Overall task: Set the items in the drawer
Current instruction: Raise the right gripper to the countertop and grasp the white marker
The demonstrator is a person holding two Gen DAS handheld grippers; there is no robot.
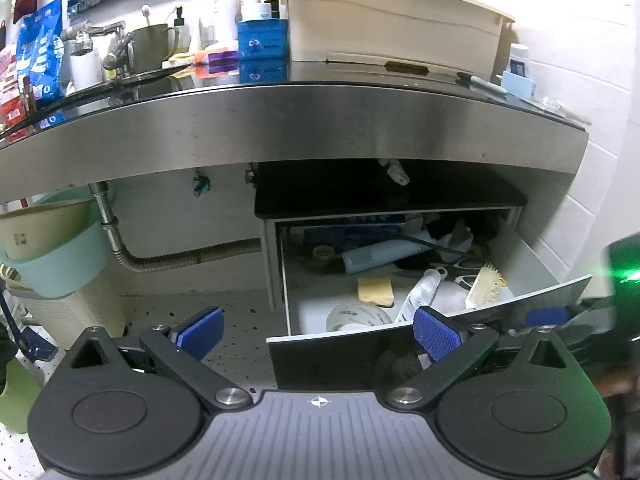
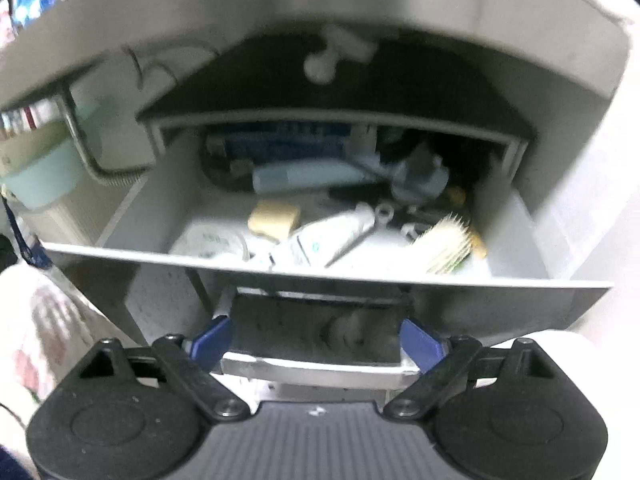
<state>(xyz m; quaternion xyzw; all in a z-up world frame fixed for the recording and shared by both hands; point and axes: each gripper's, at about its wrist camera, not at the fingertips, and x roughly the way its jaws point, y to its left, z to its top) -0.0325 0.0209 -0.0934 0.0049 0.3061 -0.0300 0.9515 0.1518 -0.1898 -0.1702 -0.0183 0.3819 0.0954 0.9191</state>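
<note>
The drawer (image 1: 500, 312) under the steel counter stands pulled open. It holds a yellow sponge (image 1: 375, 291), a white tube (image 1: 420, 294), a bristle brush (image 1: 484, 285), a blue bottle (image 1: 384, 260) and a tape roll (image 1: 356, 318). The same drawer (image 2: 320, 270) fills the right wrist view, blurred. My left gripper (image 1: 318, 332) is open and empty, in front of the drawer's left corner. My right gripper (image 2: 318, 342) is open with its fingers on either side of the drawer's handle (image 2: 316, 368); whether the pads touch it is unclear.
The countertop (image 1: 280, 92) carries a cream bin (image 1: 392, 24), a blue tub (image 1: 262, 42), bottles, a green mug (image 1: 154, 46) and a tap. A drain hose (image 1: 188, 258) and a teal basin (image 1: 60, 256) are left of the drawer. A white tiled wall (image 1: 580, 184) is on the right.
</note>
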